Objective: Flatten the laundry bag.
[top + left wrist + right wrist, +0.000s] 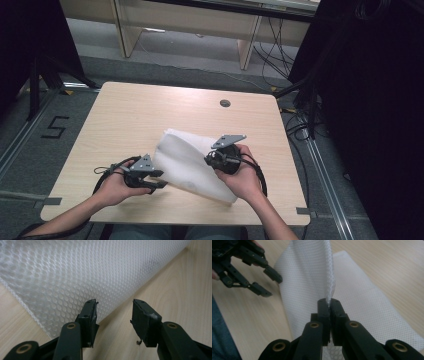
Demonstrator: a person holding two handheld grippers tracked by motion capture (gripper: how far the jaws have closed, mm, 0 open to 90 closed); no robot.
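One white mesh cloth point(187, 165) is lying on the table point(125, 120) between two grippers. Its raised fold is being pinched by the right gripper point(329, 302); the left gripper point(113, 308), seen spread with nothing between its jaws, is being held at the cloth's edge.

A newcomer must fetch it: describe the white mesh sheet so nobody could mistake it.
Find the light wooden table. Near its front edge, between the person's two hands, lies the white mesh sheet, folded over and dotted with tiny holes. It is the one soft white thing there, its edge pinched in the right tongs.
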